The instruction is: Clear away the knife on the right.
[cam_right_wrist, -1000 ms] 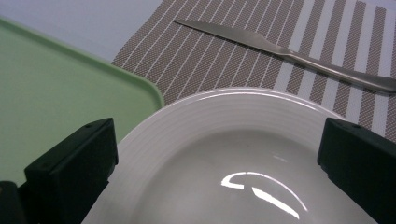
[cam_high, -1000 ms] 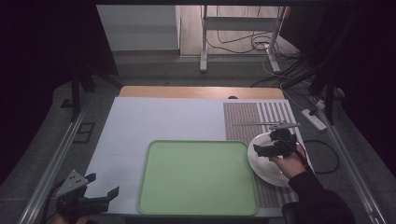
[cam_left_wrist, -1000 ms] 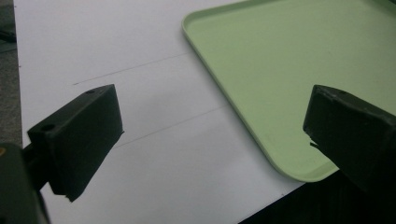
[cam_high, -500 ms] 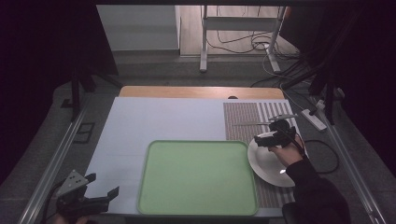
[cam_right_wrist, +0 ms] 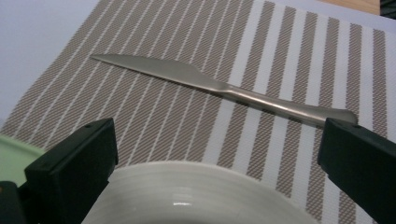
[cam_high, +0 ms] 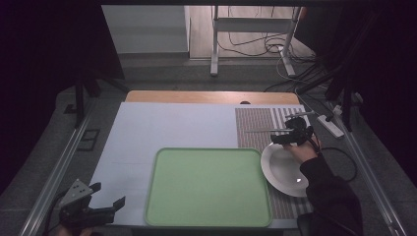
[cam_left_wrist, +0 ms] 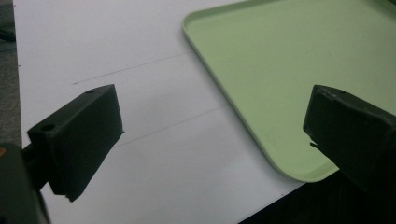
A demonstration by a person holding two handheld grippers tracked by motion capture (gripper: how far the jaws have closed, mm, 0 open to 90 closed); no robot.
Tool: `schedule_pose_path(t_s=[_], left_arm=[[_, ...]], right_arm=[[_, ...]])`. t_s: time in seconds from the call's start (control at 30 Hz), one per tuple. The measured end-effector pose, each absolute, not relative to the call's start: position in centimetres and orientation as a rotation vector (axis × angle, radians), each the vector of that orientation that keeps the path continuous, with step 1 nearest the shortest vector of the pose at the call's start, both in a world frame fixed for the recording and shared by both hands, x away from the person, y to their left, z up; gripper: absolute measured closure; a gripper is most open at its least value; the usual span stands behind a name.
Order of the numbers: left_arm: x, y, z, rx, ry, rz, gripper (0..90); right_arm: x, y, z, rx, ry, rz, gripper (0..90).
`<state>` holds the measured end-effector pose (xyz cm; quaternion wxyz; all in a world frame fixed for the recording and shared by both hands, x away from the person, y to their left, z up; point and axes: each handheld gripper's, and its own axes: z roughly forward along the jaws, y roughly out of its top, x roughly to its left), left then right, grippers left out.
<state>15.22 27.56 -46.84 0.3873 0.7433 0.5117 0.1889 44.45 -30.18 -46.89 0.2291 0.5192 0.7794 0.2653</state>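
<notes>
The right gripper (cam_high: 295, 133) is at the right of the high view, over the far rim of the white plate (cam_high: 285, 169). Its jaws are wide and hold nothing. A knife (cam_right_wrist: 224, 88) lies flat on the striped placemat (cam_right_wrist: 187, 56) just past the plate. If the gripper goes down for the knife, it could bump the plate rim, or the thin knife could slide away. The left gripper (cam_high: 101, 206) waits at the lower left, wide and empty, near the green tray (cam_high: 209, 187) on the counter (cam_high: 172, 123).
</notes>
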Motion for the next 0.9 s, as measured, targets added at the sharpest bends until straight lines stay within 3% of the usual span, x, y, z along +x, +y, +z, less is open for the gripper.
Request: schedule_pose_path(t_s=[0.6, 0.67, 0.7, 0.73, 0.8, 0.83, 0.87, 0.9], left_arm=[[15.2, 27.6, -46.8, 1.888, 1.304, 0.478, 4.4], [15.2, 27.6, -46.8, 1.888, 1.305, 0.478, 4.4], [15.2, 27.6, -46.8, 1.887, 1.305, 0.478, 4.4], [15.2, 27.6, -46.8, 1.887, 1.305, 0.478, 4.4], [15.2, 27.6, -46.9, 1.887, 1.305, 0.477, 4.4], [15.2, 27.6, -46.9, 1.886, 1.305, 0.477, 4.4], [15.2, 27.6, -46.9, 1.885, 1.306, 0.476, 4.4], [15.3, 27.6, -46.9, 1.884, 1.307, 0.475, 4.4]], right_arm=[[48.1, -31.7, -48.4, 1.483, 2.126, 0.625, 0.7], [48.3, -31.9, -48.4, 1.468, 2.124, 0.611, 7.1], [48.6, -32.1, -48.3, 1.450, 2.130, 0.594, 17.5], [48.6, -32.1, -48.3, 1.450, 2.130, 0.594, 17.5], [48.9, -32.4, -48.1, 1.446, 2.144, 0.589, 34.9], [49.2, -32.6, -48.1, 1.442, 2.166, 0.614, 51.4], [49.2, -32.6, -48.1, 1.442, 2.166, 0.614, 51.4], [49.4, -32.7, -48.0, 1.449, 2.182, 0.621, 57.6]])
